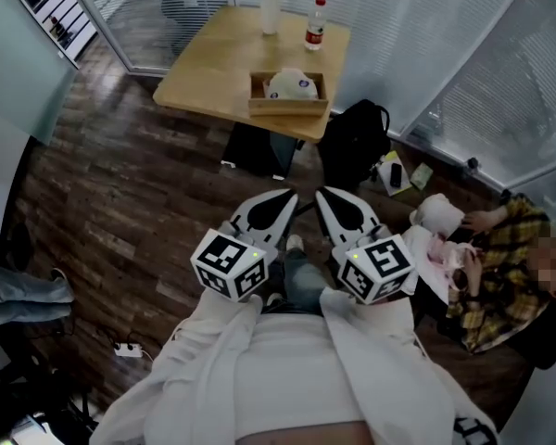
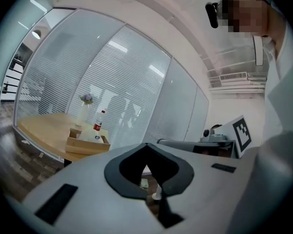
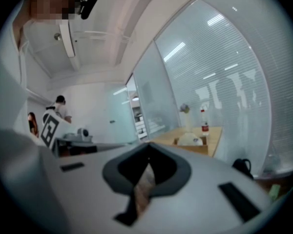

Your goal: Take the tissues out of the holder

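Note:
A wooden tissue holder (image 1: 287,107) stands on the light wood table (image 1: 208,68) far ahead, with a white pack of tissues (image 1: 292,84) lying in it. Both grippers are held close to the person's body, well short of the table. My left gripper (image 1: 284,198) and my right gripper (image 1: 326,197) point forward side by side, each with its jaws closed together and nothing between them. From the left gripper view the holder (image 2: 87,145) appears small and distant beyond my left gripper (image 2: 146,148). The right gripper view also has the tissues (image 3: 190,139) far off past my right gripper (image 3: 149,148).
A bottle with a red label (image 1: 315,24) and a white vase of flowers (image 1: 270,6) stand behind the holder. A black bag (image 1: 357,137) sits on the dark wood floor by the table. A person in a plaid shirt (image 1: 500,267) sits at the right. Glass walls with blinds enclose the room.

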A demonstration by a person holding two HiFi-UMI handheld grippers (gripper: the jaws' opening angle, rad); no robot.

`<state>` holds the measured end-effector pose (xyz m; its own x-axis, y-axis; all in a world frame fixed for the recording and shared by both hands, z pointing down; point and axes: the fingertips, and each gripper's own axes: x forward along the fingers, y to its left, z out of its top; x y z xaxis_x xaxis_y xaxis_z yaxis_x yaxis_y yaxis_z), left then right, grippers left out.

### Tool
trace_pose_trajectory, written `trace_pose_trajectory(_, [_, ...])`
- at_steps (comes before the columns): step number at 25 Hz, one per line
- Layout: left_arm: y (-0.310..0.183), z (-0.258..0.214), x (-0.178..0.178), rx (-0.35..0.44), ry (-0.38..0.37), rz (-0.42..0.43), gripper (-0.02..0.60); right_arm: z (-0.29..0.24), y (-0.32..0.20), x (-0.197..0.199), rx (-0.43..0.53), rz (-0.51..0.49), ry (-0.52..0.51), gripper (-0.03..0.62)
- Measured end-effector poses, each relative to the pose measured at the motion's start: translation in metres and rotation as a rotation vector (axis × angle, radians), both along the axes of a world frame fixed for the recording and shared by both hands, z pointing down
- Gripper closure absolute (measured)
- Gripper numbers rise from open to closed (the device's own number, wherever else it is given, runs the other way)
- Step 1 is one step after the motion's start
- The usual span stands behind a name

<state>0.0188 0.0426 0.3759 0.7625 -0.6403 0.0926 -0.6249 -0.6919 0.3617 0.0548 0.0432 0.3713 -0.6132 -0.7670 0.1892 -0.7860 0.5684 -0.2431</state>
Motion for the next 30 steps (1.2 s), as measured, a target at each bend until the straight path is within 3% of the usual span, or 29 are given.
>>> trace_pose_trajectory(12, [-0.106,-0.013,0.032,0.025,0.019,-0.064,0.575,-0.008,-0.109,0.034,0.005,-0.075,0.001,0.583])
trace_pose_trajectory(21, [-0.133,-0.002,0.040,0.008,0.034,-0.096,0.575,0.003,-0.139,0.040,-0.012,-0.115,0.027,0.583])
trace_pose_trajectory(30, [-0.161,0.004,0.024,-0.007,0.044,-0.129,0.575,0.013,-0.164,0.035,-0.037,-0.107,0.038,0.583])
